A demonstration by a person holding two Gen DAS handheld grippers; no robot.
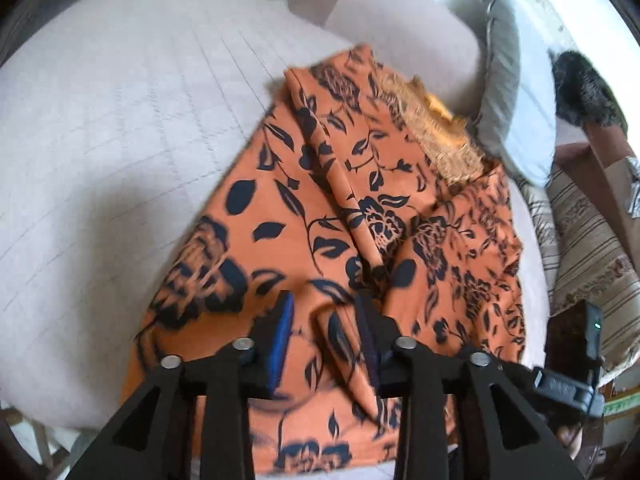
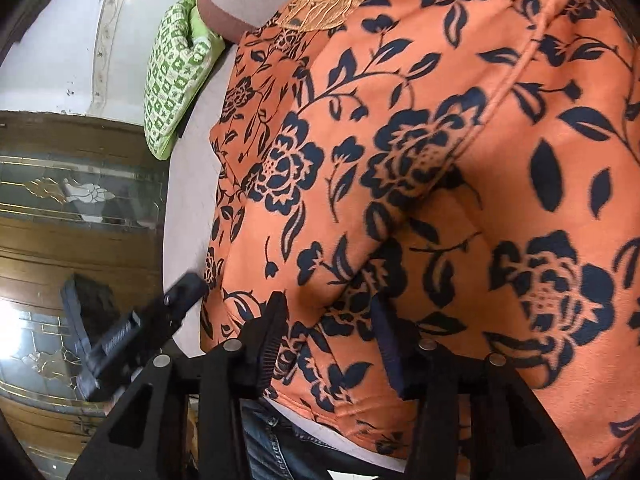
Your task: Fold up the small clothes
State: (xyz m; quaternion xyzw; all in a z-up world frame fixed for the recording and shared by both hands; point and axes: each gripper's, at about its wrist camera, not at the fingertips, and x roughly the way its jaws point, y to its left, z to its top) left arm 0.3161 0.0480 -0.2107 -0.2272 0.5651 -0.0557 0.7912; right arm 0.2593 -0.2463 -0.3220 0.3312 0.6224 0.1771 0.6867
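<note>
An orange garment point(image 1: 320, 184) printed with dark blue flowers lies crumpled on a pale quilted bed point(image 1: 120, 140), its lace neckline point(image 1: 436, 132) at the far end. My left gripper point(image 1: 324, 320) hovers over the near hem with its jaws apart. A raised fold of the cloth runs between them beside the right finger, and the left pad stands clear of it. In the right wrist view the same garment point(image 2: 400, 140) fills the frame. My right gripper point(image 2: 330, 328) is open over its near edge, with bulging cloth between the fingers but not pinched.
A green patterned pillow point(image 2: 176, 76) lies at the bed's far side, and a grey pillow point(image 1: 508, 92) and a black furry thing point(image 1: 580, 88) sit past the neckline. Striped cloth point(image 1: 588, 232) hangs right of the bed. A wooden glass-fronted cabinet point(image 2: 80, 200) stands nearby. A person's jeans point(image 2: 272, 440) show below.
</note>
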